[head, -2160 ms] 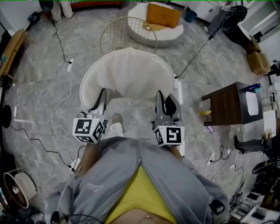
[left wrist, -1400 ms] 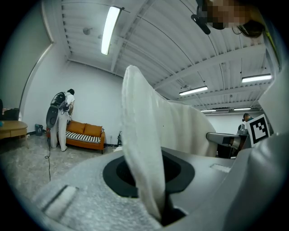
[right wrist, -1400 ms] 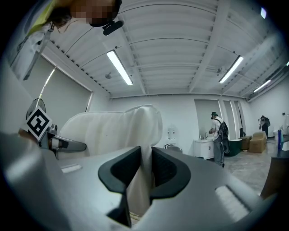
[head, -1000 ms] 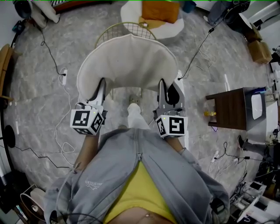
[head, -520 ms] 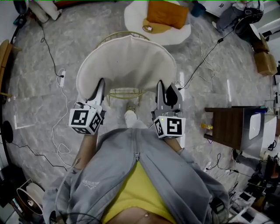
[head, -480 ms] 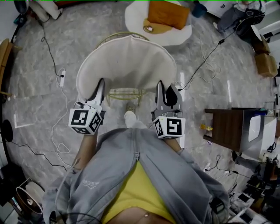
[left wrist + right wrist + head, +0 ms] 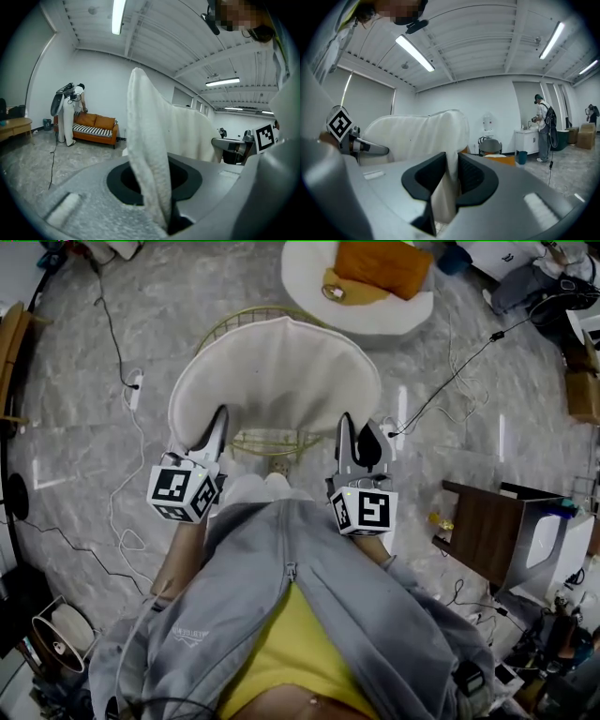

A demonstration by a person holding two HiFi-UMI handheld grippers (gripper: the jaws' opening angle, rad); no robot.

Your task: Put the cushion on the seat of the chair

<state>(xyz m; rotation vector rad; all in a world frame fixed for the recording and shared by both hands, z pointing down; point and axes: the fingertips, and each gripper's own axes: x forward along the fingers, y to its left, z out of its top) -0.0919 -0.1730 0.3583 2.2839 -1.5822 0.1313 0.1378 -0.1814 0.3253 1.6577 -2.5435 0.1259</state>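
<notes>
A white fan-shaped cushion [image 7: 277, 381] hangs in front of me, held by its two near corners. My left gripper [image 7: 216, 432] is shut on the left corner, and the fabric [image 7: 147, 173] runs up between its jaws. The right corner [image 7: 445, 187] sits pinched in my right gripper [image 7: 345, 435]. Under the cushion stands the gold wire chair [image 7: 267, 440]; only parts of its rim and seat mesh show past the cushion's edges.
A round white pouf [image 7: 375, 296] with an orange pillow [image 7: 384, 263] lies beyond the chair. A dark wooden side table [image 7: 492, 531] stands to the right. Cables and a power strip [image 7: 136, 382] trail over the marble floor on the left. My own legs are below the grippers.
Both grippers have carried the cushion forward over the wire chair, which now lies mostly hidden beneath it. The pouf and side table have slid rightwards in the head view.
</notes>
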